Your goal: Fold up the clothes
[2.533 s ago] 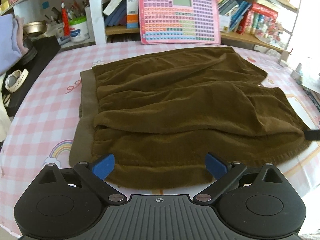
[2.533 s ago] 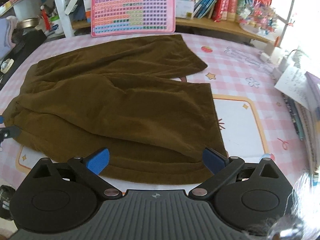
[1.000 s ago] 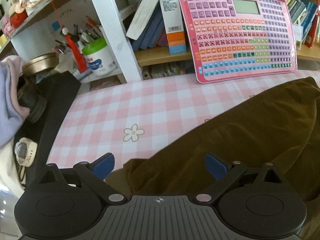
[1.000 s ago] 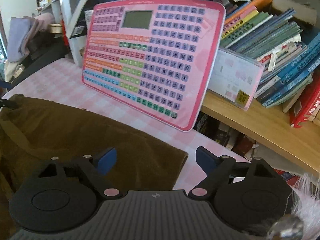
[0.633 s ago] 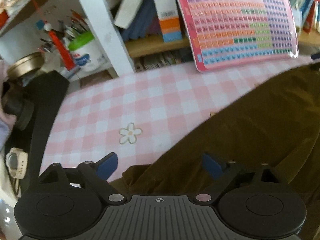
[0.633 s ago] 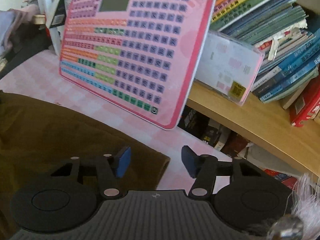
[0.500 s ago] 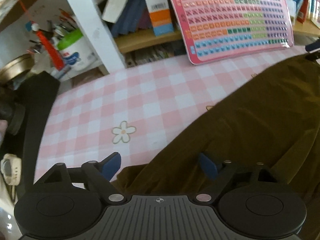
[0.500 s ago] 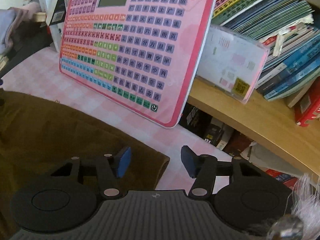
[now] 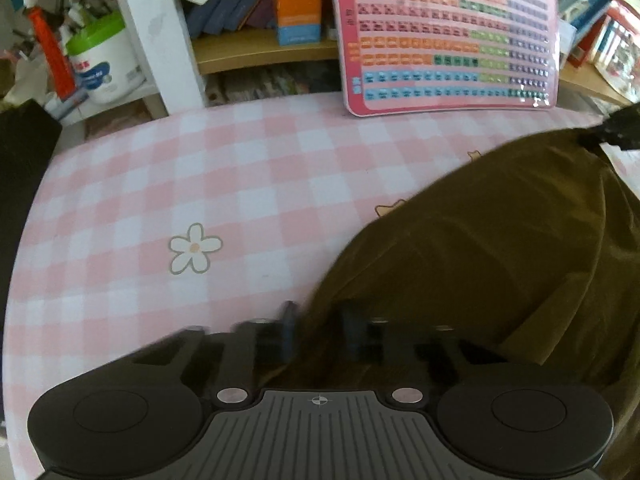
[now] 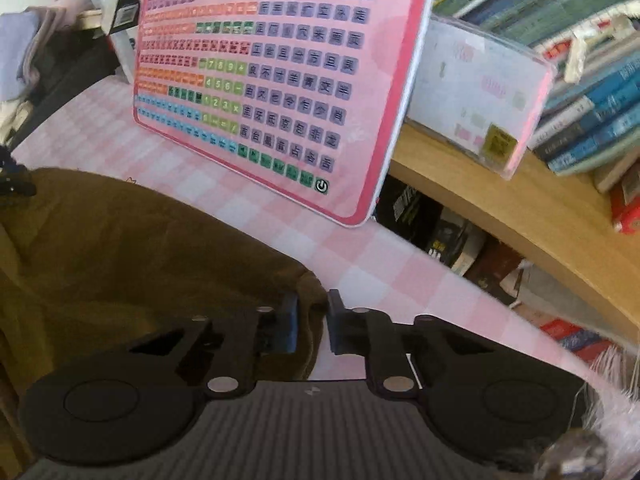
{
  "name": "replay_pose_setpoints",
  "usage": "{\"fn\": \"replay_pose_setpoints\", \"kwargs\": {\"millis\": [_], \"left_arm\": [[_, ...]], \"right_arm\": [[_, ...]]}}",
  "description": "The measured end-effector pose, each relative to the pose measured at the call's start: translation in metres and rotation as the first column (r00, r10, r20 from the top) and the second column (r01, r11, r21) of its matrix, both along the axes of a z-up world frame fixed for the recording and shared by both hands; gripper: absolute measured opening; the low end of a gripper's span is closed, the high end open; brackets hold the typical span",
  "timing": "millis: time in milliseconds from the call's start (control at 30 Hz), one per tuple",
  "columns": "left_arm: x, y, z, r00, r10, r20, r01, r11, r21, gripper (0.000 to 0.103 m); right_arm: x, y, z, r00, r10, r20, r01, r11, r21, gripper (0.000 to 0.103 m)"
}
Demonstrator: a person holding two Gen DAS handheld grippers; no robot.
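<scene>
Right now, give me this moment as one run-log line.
task: fold clothes | left hand-held gripper: shut on brown garment edge | right hand-held gripper: shut on garment corner | surface: pink checked tablecloth

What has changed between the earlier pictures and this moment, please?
Both grippers moved from the near edge of the brown trousers to the far edge. The left gripper and right gripper, open a second ago, have closed on the cloth's far corners. The trousers still lie on the checked tablecloth; the pink keyboard toy stayed put.
</scene>
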State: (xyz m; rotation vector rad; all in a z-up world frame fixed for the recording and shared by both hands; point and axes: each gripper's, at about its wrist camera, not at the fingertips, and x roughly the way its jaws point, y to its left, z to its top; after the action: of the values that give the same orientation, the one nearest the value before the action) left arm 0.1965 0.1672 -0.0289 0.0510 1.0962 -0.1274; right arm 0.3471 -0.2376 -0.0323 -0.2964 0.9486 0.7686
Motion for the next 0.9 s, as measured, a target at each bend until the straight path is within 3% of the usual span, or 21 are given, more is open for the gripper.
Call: {"fn": "replay_pose_setpoints", "kwargs": {"millis": [67, 133, 400, 500, 633, 767, 833, 900], "left_arm": [[-0.002, -0.005, 0.015, 0.997, 0.004, 0.074, -0.006, 1.0, 0.026, 0.006], [-0.01, -0.004, 0.034, 0.984, 0.043, 0.175, -0.042, 0.999, -0.012, 0.006], [-0.046, -0.021, 0.069, 0.95, -0.052, 0.308, 0.049, 0.999, 0.015, 0.006], [-0.075, -0.029, 0.087, 0.919, -0.107, 0.38, 0.087, 0.994, 0.068, 0.005], [-0.125, -0.043, 0.101, 0.855, -0.219, 0.471, 0.159, 0.974, 0.164, 0.005], [-0.183, -0.045, 0.101, 0.818, -0.274, 0.506, 0.214, 0.961, 0.175, 0.005], [-0.213, -0.045, 0.092, 0.816, -0.299, 0.495, 0.243, 0.954, 0.175, 0.005], [-0.236, -0.042, 0.077, 0.831, -0.291, 0.474, 0.249, 0.957, 0.15, 0.006]], "right_arm": [[-0.006, -0.004, 0.012, 0.998, -0.046, 0.052, 0.046, 0.999, 0.007, 0.01], [-0.017, -0.012, 0.03, 0.987, -0.105, 0.122, 0.1, 0.994, 0.046, 0.009], [-0.084, -0.037, 0.089, 0.93, -0.227, 0.289, 0.206, 0.973, 0.101, 0.009], [-0.123, -0.045, 0.112, 0.893, -0.273, 0.358, 0.245, 0.962, 0.122, 0.009], [-0.188, -0.055, 0.136, 0.836, -0.339, 0.431, 0.309, 0.941, 0.14, 0.009], [-0.268, -0.068, 0.142, 0.801, -0.398, 0.447, 0.368, 0.917, 0.155, 0.009], [-0.309, -0.072, 0.134, 0.801, -0.418, 0.429, 0.399, 0.906, 0.139, 0.009], [-0.347, -0.076, 0.122, 0.804, -0.437, 0.403, 0.429, 0.896, 0.115, 0.009]]}}
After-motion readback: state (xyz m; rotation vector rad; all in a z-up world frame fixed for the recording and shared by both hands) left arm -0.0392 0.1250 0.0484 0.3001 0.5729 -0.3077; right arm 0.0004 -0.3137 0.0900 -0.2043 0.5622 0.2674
